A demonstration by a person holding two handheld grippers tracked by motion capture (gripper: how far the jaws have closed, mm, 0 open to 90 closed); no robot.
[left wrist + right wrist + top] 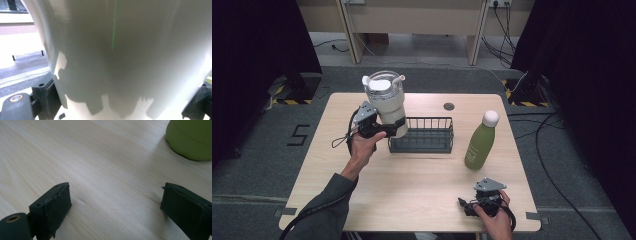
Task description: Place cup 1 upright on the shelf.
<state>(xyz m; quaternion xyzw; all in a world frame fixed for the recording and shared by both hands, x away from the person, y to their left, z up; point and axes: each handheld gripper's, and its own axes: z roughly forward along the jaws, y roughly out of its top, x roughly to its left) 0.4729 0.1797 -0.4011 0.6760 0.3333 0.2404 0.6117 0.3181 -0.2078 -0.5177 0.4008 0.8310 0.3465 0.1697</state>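
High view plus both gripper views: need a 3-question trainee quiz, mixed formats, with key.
1. True or false: the left gripper is shut on the white tumbler.
2. Multiple choice: the green bottle stands A) inside the wire basket, B) upright on the table to the basket's right, C) on its side.
3. Fill in: the right gripper has its jaws ____ above bare table.

Key: 1 true; 2 B; 3 open.

Pale matt wood-grain table (422, 175), smooth cream tumbler (388, 106) with clear plastic lid, black wire basket (422, 135), matt green bottle (479, 145).
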